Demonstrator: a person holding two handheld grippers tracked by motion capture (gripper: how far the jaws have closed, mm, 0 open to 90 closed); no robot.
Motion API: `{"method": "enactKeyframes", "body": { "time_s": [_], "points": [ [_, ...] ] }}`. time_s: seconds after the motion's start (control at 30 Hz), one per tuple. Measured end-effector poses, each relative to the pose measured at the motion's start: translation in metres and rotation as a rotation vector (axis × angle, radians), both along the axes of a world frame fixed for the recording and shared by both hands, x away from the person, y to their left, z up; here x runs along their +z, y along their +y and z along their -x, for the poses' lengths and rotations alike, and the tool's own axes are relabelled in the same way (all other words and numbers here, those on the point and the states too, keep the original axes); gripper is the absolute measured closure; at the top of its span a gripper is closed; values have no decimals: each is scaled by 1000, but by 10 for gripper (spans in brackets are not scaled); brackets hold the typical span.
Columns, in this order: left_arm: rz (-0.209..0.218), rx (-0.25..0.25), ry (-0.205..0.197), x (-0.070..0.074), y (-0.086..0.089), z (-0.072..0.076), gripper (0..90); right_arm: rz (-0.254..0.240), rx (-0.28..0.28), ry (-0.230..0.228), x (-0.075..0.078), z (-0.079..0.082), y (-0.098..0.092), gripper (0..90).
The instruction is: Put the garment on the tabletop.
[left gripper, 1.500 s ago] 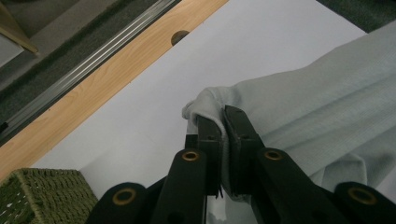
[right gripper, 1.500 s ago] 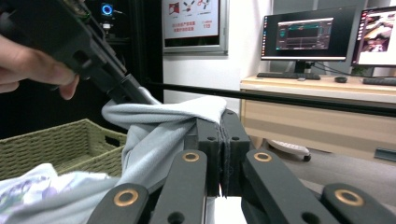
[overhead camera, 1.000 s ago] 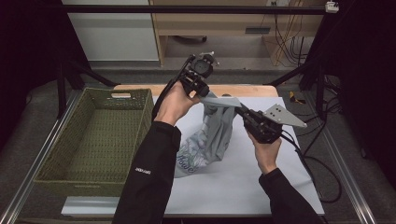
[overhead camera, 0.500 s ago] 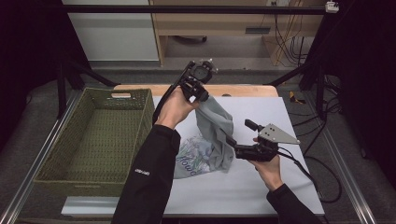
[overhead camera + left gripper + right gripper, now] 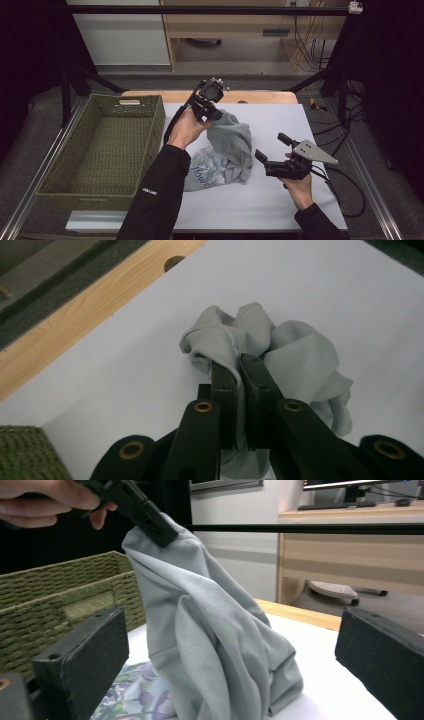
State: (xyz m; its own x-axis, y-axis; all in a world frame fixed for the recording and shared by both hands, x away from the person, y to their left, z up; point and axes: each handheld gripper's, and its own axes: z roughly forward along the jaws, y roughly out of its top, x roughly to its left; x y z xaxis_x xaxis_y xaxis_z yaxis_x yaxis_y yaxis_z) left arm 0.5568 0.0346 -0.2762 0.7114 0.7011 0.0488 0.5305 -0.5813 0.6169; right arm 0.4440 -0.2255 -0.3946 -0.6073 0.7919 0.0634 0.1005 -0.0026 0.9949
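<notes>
meanwhile left tool (image 5: 212,112) clamped on grey shirt (image 5: 232,147), right tool (image 5: 274,147) wide, basket (image 5: 60,172) bare

light: bright overhead on white tabletop (image 5: 280,200) — surroundings dark | shadows: soft | blur: near fingers (image 5: 85,655) soft — slight grain

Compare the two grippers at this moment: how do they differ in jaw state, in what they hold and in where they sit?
The left gripper has its jaws shut on the grey T-shirt, while the right gripper has its jaws spread wide and holds nothing. The left gripper lifts one end of the shirt above the table; the right gripper sits beside the shirt, apart from it, facing it. Both are hand-held with black jaws.
</notes>
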Motion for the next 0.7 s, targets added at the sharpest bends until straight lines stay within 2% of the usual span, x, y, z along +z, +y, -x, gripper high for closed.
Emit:
{"method": "enactKeyframes", "body": {
  "time_s": [0.03,0.07,0.1,0.17,0.2,0.23,0.3,0.33,0.43,0.5,0.57,0.6,0.7],
  "points": [
    [0,-4,-12,-3,0,2,839,-4,-3,11,-1,1,-2,7],
    [1,-8,-17,-5,0,3,839,-16,-6,2,-2,1,-2,5],
    [14,-9,-14,-7,0,5,838,-19,-5,24,-3,2,-4,5],
    [11,-26,-25,-13,1,8,837,7,-9,9,-6,3,-9,5],
    [23,-31,-30,-15,1,9,837,-29,-10,24,-7,5,-8,5],
    [32,-30,-32,-18,1,10,836,-9,-6,25,-8,5,-11,5],
    [44,-26,-32,-25,2,11,836,-2,-10,21,-10,6,-15,5],
    [52,-24,-34,-28,2,12,835,-13,-7,28,-12,8,-17,5],
    [81,-27,-18,-39,3,13,834,-18,-10,39,-14,9,-21,4],
    [70,-28,-9,-47,3,13,831,-20,-21,51,-16,11,-26,4],
    [52,-31,5,-54,2,13,828,-6,-16,35,-17,11,-28,4],
    [47,-33,11,-57,2,12,823,-11,-22,45,-17,11,-29,4],
    [45,-27,10,-58,2,11,771,-13,-25,57,-19,12,-32,4]
  ]
}}
